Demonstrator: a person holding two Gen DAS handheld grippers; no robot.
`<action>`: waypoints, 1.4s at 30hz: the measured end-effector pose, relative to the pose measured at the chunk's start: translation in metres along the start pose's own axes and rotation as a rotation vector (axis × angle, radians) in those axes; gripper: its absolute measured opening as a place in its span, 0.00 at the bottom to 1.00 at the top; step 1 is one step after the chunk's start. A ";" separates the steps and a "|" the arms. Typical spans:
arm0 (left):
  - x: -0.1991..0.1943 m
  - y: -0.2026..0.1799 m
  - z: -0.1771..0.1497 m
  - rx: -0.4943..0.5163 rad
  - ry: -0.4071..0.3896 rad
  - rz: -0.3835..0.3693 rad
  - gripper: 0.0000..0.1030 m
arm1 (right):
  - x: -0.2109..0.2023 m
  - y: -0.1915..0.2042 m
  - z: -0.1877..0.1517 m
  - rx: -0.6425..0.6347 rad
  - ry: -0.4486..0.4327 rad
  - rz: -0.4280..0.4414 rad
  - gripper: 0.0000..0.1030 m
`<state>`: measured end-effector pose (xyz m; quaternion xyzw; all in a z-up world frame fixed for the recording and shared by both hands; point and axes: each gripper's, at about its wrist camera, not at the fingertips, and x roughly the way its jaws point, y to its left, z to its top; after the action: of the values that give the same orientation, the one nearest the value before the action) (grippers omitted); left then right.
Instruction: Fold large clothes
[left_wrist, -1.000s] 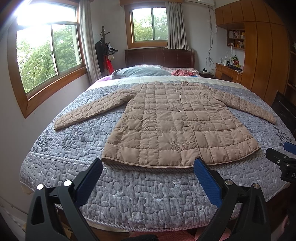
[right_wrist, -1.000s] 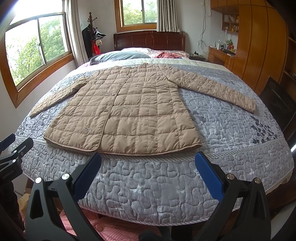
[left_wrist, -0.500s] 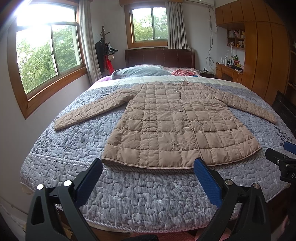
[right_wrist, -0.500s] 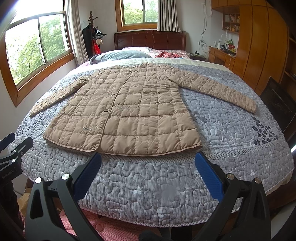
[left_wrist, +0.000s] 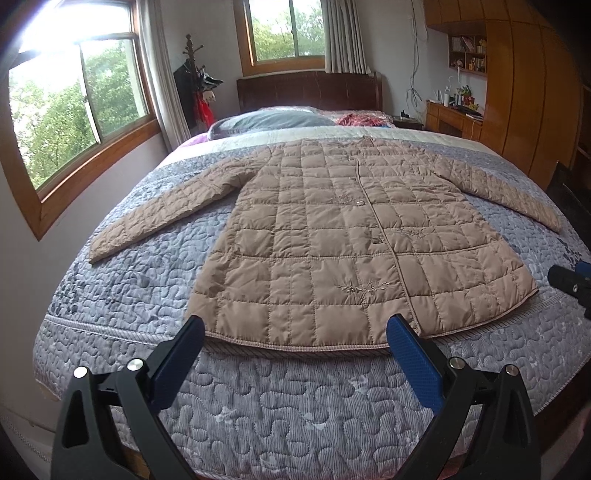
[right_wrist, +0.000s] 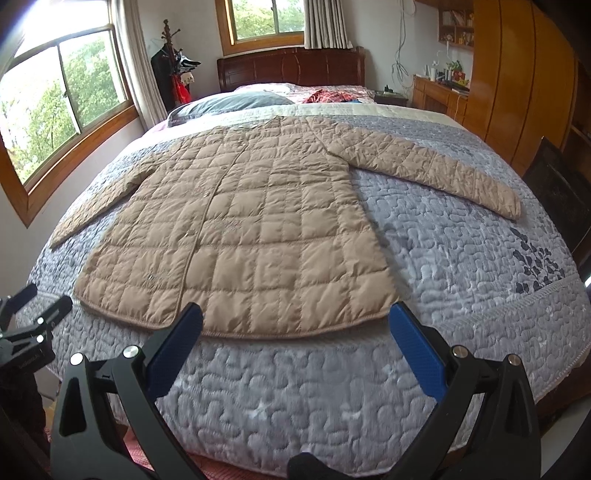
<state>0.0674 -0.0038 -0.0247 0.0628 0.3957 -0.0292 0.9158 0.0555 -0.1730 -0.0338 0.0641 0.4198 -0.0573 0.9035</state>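
Observation:
A long tan quilted coat (left_wrist: 332, 243) lies flat and face up on the bed, sleeves spread out to both sides, hem toward me; it also shows in the right wrist view (right_wrist: 251, 236). My left gripper (left_wrist: 295, 350) is open and empty, just short of the hem's middle. My right gripper (right_wrist: 295, 343) is open and empty, just short of the hem's right half. Each gripper shows at the edge of the other's view: the right gripper (left_wrist: 570, 282) and the left gripper (right_wrist: 26, 325).
The bed has a grey-blue quilted cover (left_wrist: 295, 406) with pillows (left_wrist: 269, 120) and a dark headboard (left_wrist: 310, 92) at the far end. Windows (left_wrist: 74, 110) line the left wall, wooden cabinets (left_wrist: 524, 92) the right. A dark chair (right_wrist: 557, 192) stands by the bed's right side.
Both grippers have moved a little forward toward the coat's hem. Their jaws stay open. The coat has not moved.

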 end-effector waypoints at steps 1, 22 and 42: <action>0.011 -0.002 0.007 0.013 0.028 -0.018 0.96 | 0.004 -0.007 0.008 0.009 0.000 -0.005 0.97; 0.255 -0.101 0.224 0.109 0.333 -0.189 0.96 | 0.154 -0.360 0.151 0.604 0.182 -0.044 0.97; 0.329 -0.132 0.248 0.070 0.332 -0.283 0.87 | 0.204 -0.453 0.136 0.648 0.251 -0.158 0.49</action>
<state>0.4580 -0.1703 -0.1087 0.0423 0.5446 -0.1606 0.8221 0.2173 -0.6519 -0.1334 0.3212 0.4915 -0.2487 0.7704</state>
